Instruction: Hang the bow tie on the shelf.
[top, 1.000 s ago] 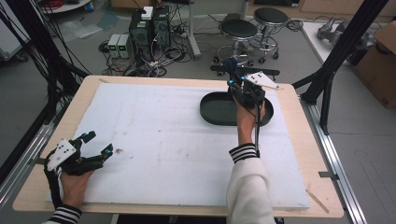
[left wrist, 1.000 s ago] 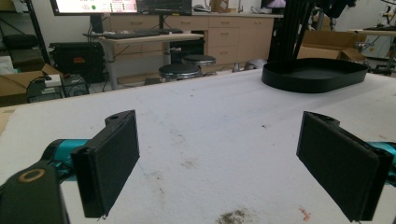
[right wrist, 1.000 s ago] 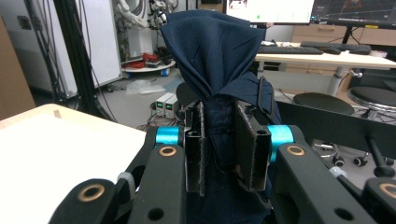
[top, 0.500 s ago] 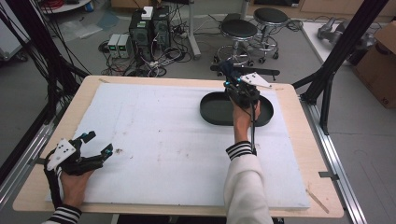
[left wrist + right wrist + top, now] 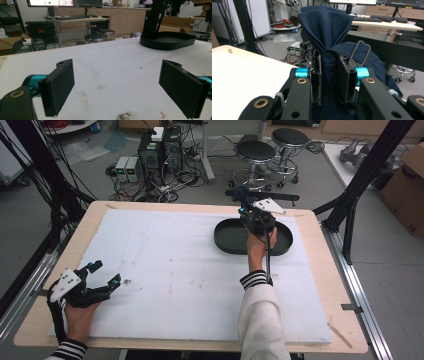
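My right gripper (image 5: pixel 248 209) is raised over the black oval tray (image 5: pixel 222 240) at the far right of the table. It is shut on a bunched dark navy cloth (image 5: pixel 324 27). In the right gripper view the fabric fans out above the jaws of the right gripper (image 5: pixel 329 61) and spills down around them, and a grey ring (image 5: pixel 360 53) is sewn on its right side. In the high view the cloth (image 5: pixel 241 195) is a dark tuft ahead of the gripper. My left gripper (image 5: pixel 106 272) rests open on the white mat near the front left corner. Nothing lies between its pads (image 5: pixel 60 85).
The white foam mat (image 5: pixel 175 270) covers most of the wooden table and has a few small stains. The tray (image 5: pixel 167 40) lies far ahead of the left gripper. Black frame posts (image 5: pixel 365 175) stand at the table's right, with stools and computer gear beyond the far edge.
The right gripper has shifted slightly left and away over the tray, still holding the cloth. The left gripper has stayed put.
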The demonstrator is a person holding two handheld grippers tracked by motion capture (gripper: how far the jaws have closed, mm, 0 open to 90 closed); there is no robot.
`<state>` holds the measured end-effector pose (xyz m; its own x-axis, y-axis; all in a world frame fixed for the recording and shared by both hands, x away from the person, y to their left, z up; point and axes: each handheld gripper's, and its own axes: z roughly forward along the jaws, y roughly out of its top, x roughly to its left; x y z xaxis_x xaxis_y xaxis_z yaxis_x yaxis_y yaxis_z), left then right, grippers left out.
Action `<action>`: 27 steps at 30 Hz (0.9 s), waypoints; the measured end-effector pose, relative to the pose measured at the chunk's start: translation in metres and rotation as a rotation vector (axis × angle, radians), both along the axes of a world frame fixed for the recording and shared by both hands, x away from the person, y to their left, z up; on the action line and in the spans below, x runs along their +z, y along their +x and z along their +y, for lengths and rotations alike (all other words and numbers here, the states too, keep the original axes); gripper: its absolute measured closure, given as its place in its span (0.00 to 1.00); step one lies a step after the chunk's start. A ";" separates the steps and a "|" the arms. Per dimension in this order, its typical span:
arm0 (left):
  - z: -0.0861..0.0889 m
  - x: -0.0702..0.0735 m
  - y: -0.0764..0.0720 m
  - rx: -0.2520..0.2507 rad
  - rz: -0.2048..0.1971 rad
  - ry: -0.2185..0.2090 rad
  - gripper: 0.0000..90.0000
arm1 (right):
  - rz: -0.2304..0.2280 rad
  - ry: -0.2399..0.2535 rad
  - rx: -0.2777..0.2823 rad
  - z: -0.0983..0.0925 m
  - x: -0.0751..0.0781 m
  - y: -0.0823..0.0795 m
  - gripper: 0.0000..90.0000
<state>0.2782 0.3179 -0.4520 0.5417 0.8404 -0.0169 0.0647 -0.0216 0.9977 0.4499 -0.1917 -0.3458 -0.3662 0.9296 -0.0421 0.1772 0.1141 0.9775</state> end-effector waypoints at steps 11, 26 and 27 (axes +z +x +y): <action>0.000 0.000 0.000 0.002 -0.002 0.000 0.15 | -0.021 -0.003 -0.033 0.001 -0.002 0.002 0.83; 0.000 0.000 0.000 0.001 0.000 -0.002 0.15 | -0.013 0.034 -0.050 0.001 -0.013 0.012 0.83; 0.000 0.000 0.000 0.001 0.000 -0.002 0.15 | -0.010 0.036 -0.052 0.002 -0.014 0.012 0.83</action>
